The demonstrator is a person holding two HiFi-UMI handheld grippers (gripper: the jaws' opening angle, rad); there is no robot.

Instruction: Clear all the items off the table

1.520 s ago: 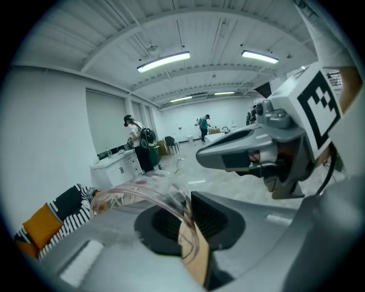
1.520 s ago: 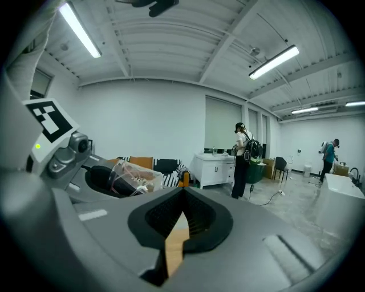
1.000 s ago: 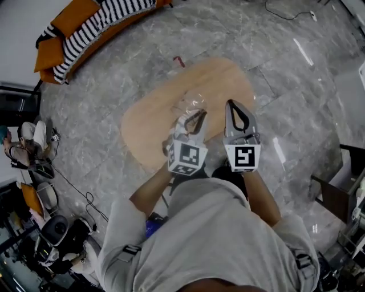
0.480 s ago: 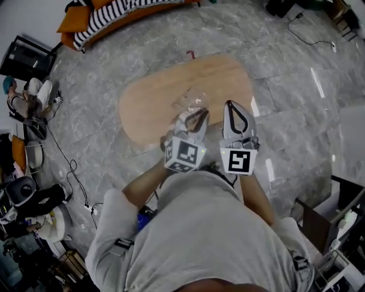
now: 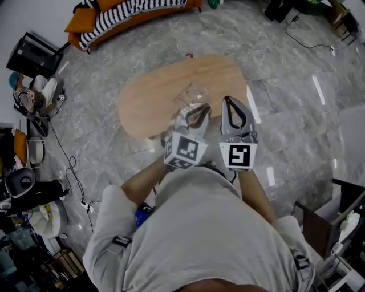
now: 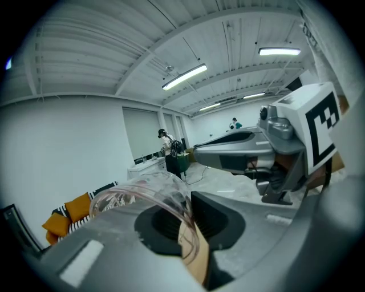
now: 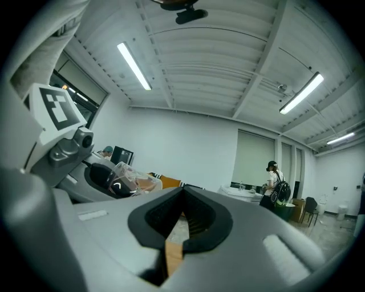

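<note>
The oval wooden table [image 5: 154, 97] lies below me in the head view. My left gripper [image 5: 197, 112] hangs over its near edge, shut on a clear plastic cup [image 5: 195, 94]. In the left gripper view the cup [image 6: 145, 193] is pinched by its rim between the jaws and points upward. My right gripper [image 5: 230, 102] is beside it on the right, jaws shut with nothing between them. Looking along the right gripper [image 7: 182, 194], I see the left gripper and its cup [image 7: 130, 175] at the left. Both grippers are tilted up toward the ceiling.
An orange sofa with a striped blanket [image 5: 128, 10] stands beyond the table. A small red thing [image 5: 189, 55] lies on the marble floor by the table's far edge. Cables, a monitor [image 5: 34, 54] and gear [image 5: 25, 188] crowd the left side. People stand far off [image 7: 274, 182].
The head view has shifted, so the table sits slightly higher in the picture. Both grippers keep their pose, and the cup stays in the left one.
</note>
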